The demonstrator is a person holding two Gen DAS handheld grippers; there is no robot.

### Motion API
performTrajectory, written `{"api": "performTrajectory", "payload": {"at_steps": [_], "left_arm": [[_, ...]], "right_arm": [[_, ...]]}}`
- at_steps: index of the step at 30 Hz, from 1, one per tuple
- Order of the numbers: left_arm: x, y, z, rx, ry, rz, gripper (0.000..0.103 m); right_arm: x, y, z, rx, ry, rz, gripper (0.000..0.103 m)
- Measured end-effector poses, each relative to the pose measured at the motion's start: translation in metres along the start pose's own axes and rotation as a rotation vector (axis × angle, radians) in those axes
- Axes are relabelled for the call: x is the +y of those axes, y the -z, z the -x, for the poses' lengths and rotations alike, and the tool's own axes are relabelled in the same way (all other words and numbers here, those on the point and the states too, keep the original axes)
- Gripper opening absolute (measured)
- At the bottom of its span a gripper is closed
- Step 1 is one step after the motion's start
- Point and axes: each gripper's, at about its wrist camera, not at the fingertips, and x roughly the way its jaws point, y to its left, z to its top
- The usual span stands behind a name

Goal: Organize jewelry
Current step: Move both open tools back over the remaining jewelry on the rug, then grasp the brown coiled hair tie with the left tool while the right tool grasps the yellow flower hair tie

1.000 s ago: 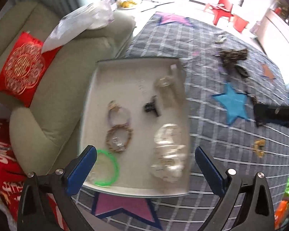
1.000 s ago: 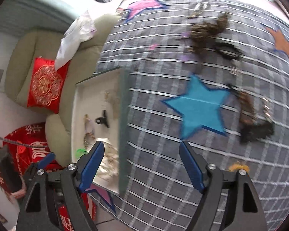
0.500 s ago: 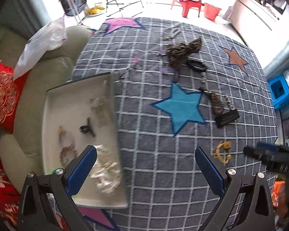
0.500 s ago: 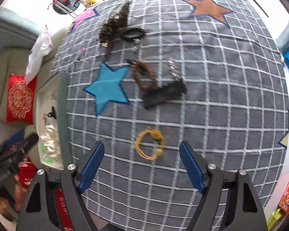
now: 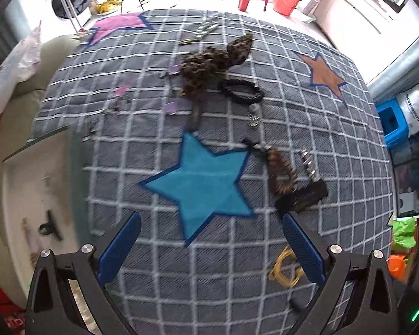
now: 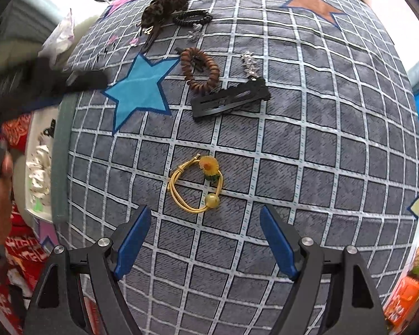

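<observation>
Rug [image 6: 307,145] bare around yellow hair tie [image 6: 197,185]

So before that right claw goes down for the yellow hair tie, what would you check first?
1. Right gripper open: ok, its jaws stand wide with nothing between them.
2. Yellow hair tie in line with the gap: ok, it lies just ahead of the fingertips, roughly centred.
3. Tie free of other pieces: ok, the black hair clip and brown coil tie lie well apart from it.
4. Left gripper out of the way: cannot tell; it is open and empty, but the tie sits close by its right finger in the left wrist view.
5. Room in the white tray: ok, bare floor shows.
</observation>
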Motion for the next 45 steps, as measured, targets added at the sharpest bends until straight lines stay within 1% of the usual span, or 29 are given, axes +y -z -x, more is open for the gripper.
{"api": "performTrajectory", "payload": {"at_steps": [2, 3, 4, 10, 11, 12, 15, 16, 17, 18, 19, 20, 21, 22, 24, 25, 26, 28, 30, 32, 35, 36, 38, 43, 45], "left_arm": [[-0.006, -0.007, -0.008, 0.004, 0.02, -0.001, 0.1], [-0.01, -0.011, -0.014, 0.008, 0.034, -0.002, 0.091], [-0.014, -0.015, -0.02, 0.021, 0.041, -0.004, 0.088], [-0.031, -0.027, -0.048, 0.041, 0.061, -0.02, 0.088], [-0.034, -0.029, -0.052, 0.043, 0.065, -0.026, 0.085], [-0.038, -0.03, -0.055, 0.047, 0.069, -0.034, 0.078], [-0.045, -0.032, -0.064, 0.064, 0.078, -0.049, 0.074], [-0.047, -0.032, -0.066, 0.064, 0.082, -0.054, 0.07], [-0.05, -0.033, -0.069, 0.071, 0.085, -0.061, 0.061], [-0.051, -0.033, -0.071, 0.078, 0.088, -0.063, 0.056], [-0.053, -0.033, -0.073, 0.083, 0.095, -0.064, 0.055], [-0.055, -0.033, -0.074, 0.082, 0.097, -0.067, 0.049], [-0.057, -0.034, -0.075, 0.083, 0.1, -0.071, 0.036], [-0.059, -0.034, -0.077, 0.089, 0.105, -0.075, 0.033], [-0.06, -0.034, -0.077, 0.085, 0.103, -0.078, 0.032], [-0.061, -0.034, -0.077, 0.082, 0.104, -0.081, 0.029], [-0.061, -0.034, -0.076, 0.083, 0.106, -0.082, 0.013], [-0.062, -0.033, -0.076, 0.085, 0.115, -0.083, 0.012], [-0.063, -0.032, -0.072, 0.074, 0.12, -0.093, 0.012], [-0.064, -0.031, -0.065, 0.058, 0.118, -0.108, 0.012], [-0.062, -0.028, -0.053, 0.034, 0.124, -0.117, 0.012], [-0.06, -0.027, -0.049, 0.03, 0.124, -0.113, 0.012], [-0.055, -0.025, -0.04, 0.019, 0.126, -0.101, 0.012], [-0.041, -0.017, -0.015, -0.006, 0.117, -0.08, 0.012], [-0.035, -0.012, -0.007, -0.007, 0.109, -0.069, 0.012]], "right_arm": [[0.003, 0.0, -0.004, -0.014, 0.01, 0.019, 0.082], [0.006, -0.001, -0.006, -0.024, 0.014, 0.03, 0.082], [0.008, -0.001, -0.009, -0.032, 0.021, 0.043, 0.082], [0.022, 0.003, -0.027, -0.058, 0.043, 0.073, 0.082], [0.024, 0.004, -0.03, -0.06, 0.046, 0.074, 0.082], [0.026, 0.006, -0.032, -0.063, 0.052, 0.074, 0.082], [0.03, 0.01, -0.035, -0.09, 0.067, 0.072, 0.082], [0.031, 0.01, -0.035, -0.098, 0.07, 0.066, 0.08], [0.032, 0.011, -0.035, -0.105, 0.077, 0.063, 0.078], [0.033, 0.011, -0.035, -0.112, 0.086, 0.059, 0.074], [0.034, 0.012, -0.035, -0.118, 0.092, 0.054, 0.068], [0.033, 0.011, -0.035, -0.122, 0.098, 0.05, 0.065], [0.029, 0.008, -0.033, -0.125, 0.106, 0.048, 0.058], [0.029, 0.009, -0.033, -0.128, 0.114, 0.046, 0.05], [0.024, 0.009, -0.03, -0.128, 0.118, 0.042, 0.042], [0.021, 0.008, -0.03, -0.127, 0.12, 0.043, 0.037], [0.018, 0.006, -0.029, -0.125, 0.121, 0.044, 0.034], [0.015, 0.004, -0.029, -0.119, 0.102, 0.04, 0.017], [0.012, 0.001, -0.028, -0.104, 0.063, 0.03, 0.006], [0.011, -0.004, -0.025, -0.099, 0.039, 0.018, 0.005], [0.001, -0.009, -0.019, -0.095, -0.023, -0.029, 0.004], [-0.007, -0.016, -0.016, -0.092, -0.044, -0.048, 0.004], [-0.013, -0.018, -0.01, -0.088, -0.082, -0.08, 0.004], [-0.024, -0.02, 0.006, -0.084, -0.149, -0.143, 0.004], [-0.029, -0.02, 0.011, -0.082, -0.162, -0.159, 0.004]]}}
